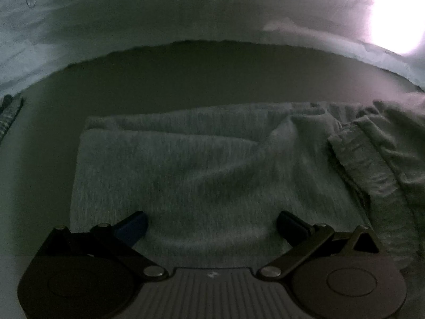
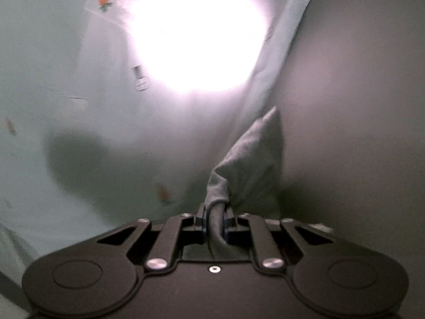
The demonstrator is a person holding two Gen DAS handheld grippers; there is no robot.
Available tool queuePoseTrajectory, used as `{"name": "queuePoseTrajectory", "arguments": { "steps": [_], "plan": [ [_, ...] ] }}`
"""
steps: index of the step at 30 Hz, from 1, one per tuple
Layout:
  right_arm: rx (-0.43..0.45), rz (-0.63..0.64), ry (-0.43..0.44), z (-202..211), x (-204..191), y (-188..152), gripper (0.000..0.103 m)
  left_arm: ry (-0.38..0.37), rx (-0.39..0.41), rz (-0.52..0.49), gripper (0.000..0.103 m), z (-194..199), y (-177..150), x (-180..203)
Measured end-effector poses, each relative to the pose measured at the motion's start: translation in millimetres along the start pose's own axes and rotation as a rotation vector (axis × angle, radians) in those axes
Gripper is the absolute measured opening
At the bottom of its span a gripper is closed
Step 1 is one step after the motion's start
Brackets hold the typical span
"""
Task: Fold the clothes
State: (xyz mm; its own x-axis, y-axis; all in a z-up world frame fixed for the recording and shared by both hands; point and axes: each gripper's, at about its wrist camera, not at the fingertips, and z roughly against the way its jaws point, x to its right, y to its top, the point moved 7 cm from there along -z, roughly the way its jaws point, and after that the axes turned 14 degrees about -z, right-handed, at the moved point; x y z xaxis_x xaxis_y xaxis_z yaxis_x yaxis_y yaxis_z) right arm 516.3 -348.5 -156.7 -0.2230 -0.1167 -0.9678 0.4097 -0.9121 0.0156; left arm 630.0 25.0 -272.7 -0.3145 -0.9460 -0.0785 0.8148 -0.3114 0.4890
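Left gripper (image 1: 211,226) and right gripper (image 2: 214,222): matte black bodies, twin round hubs, silver pivot screws, ribbed centre plate, blue-lined finger pads.

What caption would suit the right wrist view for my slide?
Right hand-held gripper shut on a bunched fold of grey garment, above a pale printed sheet under strong glare.

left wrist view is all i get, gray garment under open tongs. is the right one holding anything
Observer: Yes, the right tongs are shut on a bunched strip of the gray garment.
Operator: is that strip lying flat
Observer: No, it rises from the jaws to a peak.
Operator: what's behind it
Observer: A pale printed sheet with a bright glare spot.
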Motion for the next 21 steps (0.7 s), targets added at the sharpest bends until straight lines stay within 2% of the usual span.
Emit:
{"name": "queuePoseTrajectory", "arguments": {
  "steps": [5, 8, 12, 16, 19, 21],
  "plan": [
    [-0.078, -0.060, 0.093, -18.2, -22.1, -47.2, 0.012, -0.033, -0.009, 0.039, 0.103, 16.6, -6.0, -14.1],
    [-0.106, -0.087, 0.122, -29.7, -28.7, -73.9, 0.012, 0.008, -0.006, 0.036, 0.103, 28.4, -22.3, -39.2],
    [-0.142, -0.093, 0.130, -51.4, -32.1, -109.7, 0.012, -0.029, 0.024, 0.103, 0.103, 44.9, -46.1, -78.6],
    [-0.198, -0.097, 0.092, -82.6, -29.8, -147.8, 0.012, -0.031, 0.034, 0.155, 0.103, 53.7, -65.1, -113.2],
    [-0.260, -0.069, 0.012, -106.6, -20.4, -181.1, 0.012, -0.019, 0.028, 0.175, 0.103, 51.0, -76.4, -130.9],
    [-0.301, -0.051, -0.042, -122.2, -14.0, -203.1, 0.017, -0.016, 0.015, 0.194, 0.103, 44.3, -81.7, -140.8]
  ]
}}
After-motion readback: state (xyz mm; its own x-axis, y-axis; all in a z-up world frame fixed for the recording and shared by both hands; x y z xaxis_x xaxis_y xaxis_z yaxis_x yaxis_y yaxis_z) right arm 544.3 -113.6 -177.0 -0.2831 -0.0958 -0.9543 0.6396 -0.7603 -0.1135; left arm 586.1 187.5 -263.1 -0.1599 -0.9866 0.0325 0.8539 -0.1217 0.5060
